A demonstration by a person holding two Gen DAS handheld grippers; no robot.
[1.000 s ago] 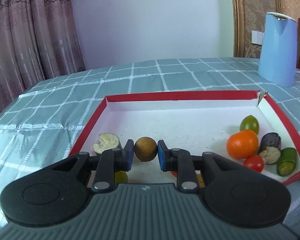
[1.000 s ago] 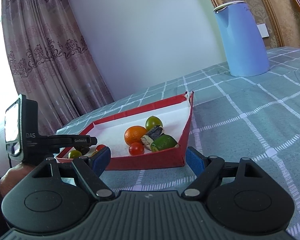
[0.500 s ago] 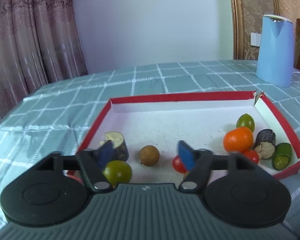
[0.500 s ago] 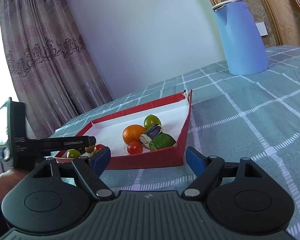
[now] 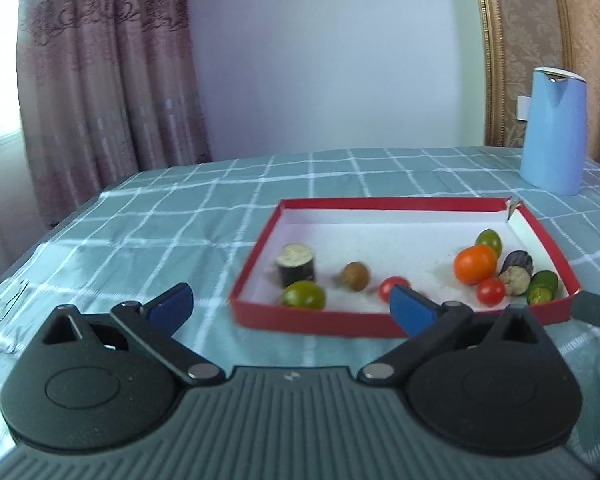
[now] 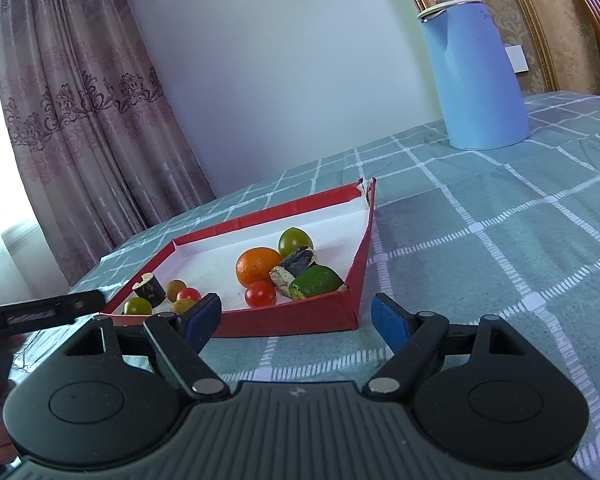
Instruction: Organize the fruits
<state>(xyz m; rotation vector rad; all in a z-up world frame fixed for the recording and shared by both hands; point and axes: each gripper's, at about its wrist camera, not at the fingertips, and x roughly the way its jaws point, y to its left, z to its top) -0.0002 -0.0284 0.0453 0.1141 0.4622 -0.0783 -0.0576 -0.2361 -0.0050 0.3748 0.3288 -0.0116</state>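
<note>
Landmark: one shallow red cardboard tray with white floor [image 5: 256, 250], on a teal check tablecloth [image 5: 172, 216].

Contents of the tray, counted across both wrist views:
- One round orange citrus fruit [image 5: 475, 264], toward the tray's right side.
- Two red cherry tomatoes: one [image 5: 491, 291] just in front of the orange, one [image 5: 392, 285] near the front wall's middle, partly behind a blue pad.
- Two round green tomatoes for certain: one [image 5: 489, 242] behind the orange, one [image 5: 303, 295] at the front-left corner. The right wrist view shows a further yellow-green round fruit [image 6: 183, 305] by the front wall, half hidden.
- One small round brown fruit [image 5: 356, 276], left of centre, slightly blurred.
- Two dark purple aubergine chunks with pale cut faces: one [image 5: 296, 264] upright at the left, one [image 5: 518, 267] lying right of the orange.
- One green cucumber piece [image 5: 543, 293], in the front-right corner.

Off the tray: one pale blue plastic jug [image 5: 553, 130], beyond its far-right corner.

Left gripper [image 5: 288, 307]: in front of the tray's left part, jaws just opened to full spread, nothing between them. Right gripper [image 6: 296, 318]: before the tray's near corner, jaws apart, nothing between them.
</note>
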